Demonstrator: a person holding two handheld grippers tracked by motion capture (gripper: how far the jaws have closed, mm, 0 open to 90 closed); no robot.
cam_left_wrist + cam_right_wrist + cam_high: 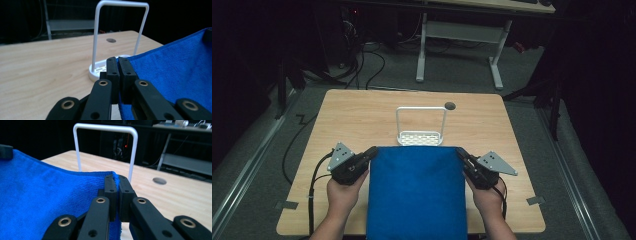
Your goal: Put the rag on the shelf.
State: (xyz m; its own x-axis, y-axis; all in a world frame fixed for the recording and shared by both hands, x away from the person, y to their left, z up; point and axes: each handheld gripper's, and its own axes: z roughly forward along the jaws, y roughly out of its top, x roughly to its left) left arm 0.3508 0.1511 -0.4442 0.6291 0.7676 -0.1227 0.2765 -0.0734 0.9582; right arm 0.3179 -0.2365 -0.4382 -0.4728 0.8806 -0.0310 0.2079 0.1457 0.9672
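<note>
Standing in a dark room, a wooden table (pixel 362 115) bears a white rack (pixel 420 125). The left gripper (pixel 373 151) and right gripper (pixel 459 152) each clamp a far corner of the blue towel (pixel 417 192), its length running toward the person.

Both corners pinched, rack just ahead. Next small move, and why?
Probably carry the towel forward and up over the rack. Left gripper and right gripper each pinch a far corner, the edge is taut between them, and the rack's bar stands just beyond it.
</note>
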